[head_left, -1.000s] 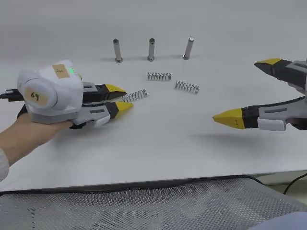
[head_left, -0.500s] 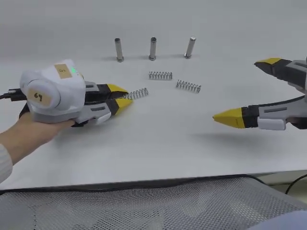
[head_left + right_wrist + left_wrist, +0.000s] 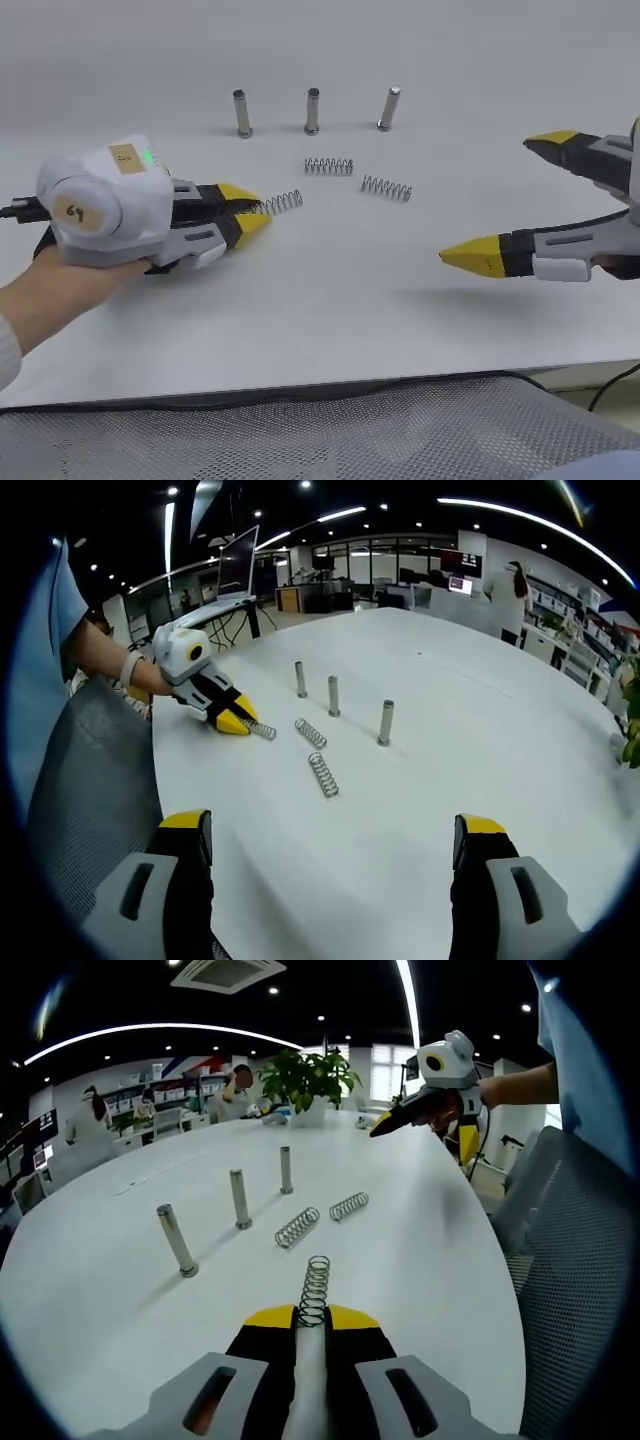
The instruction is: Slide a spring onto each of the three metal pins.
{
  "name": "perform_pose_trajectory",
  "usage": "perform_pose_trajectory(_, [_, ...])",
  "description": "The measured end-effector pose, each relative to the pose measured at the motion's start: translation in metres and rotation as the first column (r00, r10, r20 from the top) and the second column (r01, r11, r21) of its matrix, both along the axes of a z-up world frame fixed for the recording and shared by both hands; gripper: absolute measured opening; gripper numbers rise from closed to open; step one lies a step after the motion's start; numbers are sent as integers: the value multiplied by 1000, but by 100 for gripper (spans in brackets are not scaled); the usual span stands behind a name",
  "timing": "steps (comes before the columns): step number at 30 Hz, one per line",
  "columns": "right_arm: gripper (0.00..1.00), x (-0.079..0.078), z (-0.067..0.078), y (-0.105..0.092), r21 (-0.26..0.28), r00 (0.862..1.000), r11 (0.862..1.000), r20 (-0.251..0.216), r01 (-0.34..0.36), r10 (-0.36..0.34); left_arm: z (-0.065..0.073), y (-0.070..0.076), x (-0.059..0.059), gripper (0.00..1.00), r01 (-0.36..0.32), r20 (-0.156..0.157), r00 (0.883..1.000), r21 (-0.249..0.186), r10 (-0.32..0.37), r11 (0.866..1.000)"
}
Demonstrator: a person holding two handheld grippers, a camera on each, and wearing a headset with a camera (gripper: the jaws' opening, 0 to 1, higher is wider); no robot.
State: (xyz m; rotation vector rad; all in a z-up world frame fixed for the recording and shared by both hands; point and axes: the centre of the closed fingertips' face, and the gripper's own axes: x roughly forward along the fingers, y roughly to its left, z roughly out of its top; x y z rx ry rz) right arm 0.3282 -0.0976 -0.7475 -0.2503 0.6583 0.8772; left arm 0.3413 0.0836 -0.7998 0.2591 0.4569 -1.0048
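Hidden, cropped
I lose one end of a spring (image 3: 314, 1282) inside the left tool (image 3: 312, 1316); the right tool (image 3: 485, 200) is cropped behind its jaws.

You are facing one white table (image 3: 330, 300) carrying three metal pins, counted across the head view: a left pin (image 3: 241, 113), a middle pin (image 3: 312, 110) and a right pin (image 3: 389, 108). Three springs are sharing that table: a left spring (image 3: 279, 203), a middle spring (image 3: 329, 166) and a right spring (image 3: 386, 188). You are holding two grippers: the left gripper (image 3: 255, 207) and the right gripper (image 3: 488, 200). One potted plant (image 3: 310, 1075) is showing in the left gripper view.
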Motion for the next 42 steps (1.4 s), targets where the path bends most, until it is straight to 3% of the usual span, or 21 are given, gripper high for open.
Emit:
perform_pose_trajectory(11, [99, 0, 1, 4, 2, 1000, 1000, 3, -8, 8, 3, 1, 1, 2, -6, -2, 1000, -2, 6, 1000])
perform_pose_trajectory(23, [99, -1, 3, 9, 20, 1000, 1000, 4, -4, 4, 25, -1, 3, 2, 4, 29, 1000, -30, -3, 1000])
perform_pose_trajectory(30, [98, 3, 15, 23, 112, 1000, 994, -4, 14, -14, 42, -10, 2, 2, 15, 54, 998, -70, -12, 997])
perform_pose_trajectory(42, [92, 10, 32, 50, 255, 999, 967, -32, 30, -23, 67, -34, -5, 2, 47, 84, 996, -145, -35, 988])
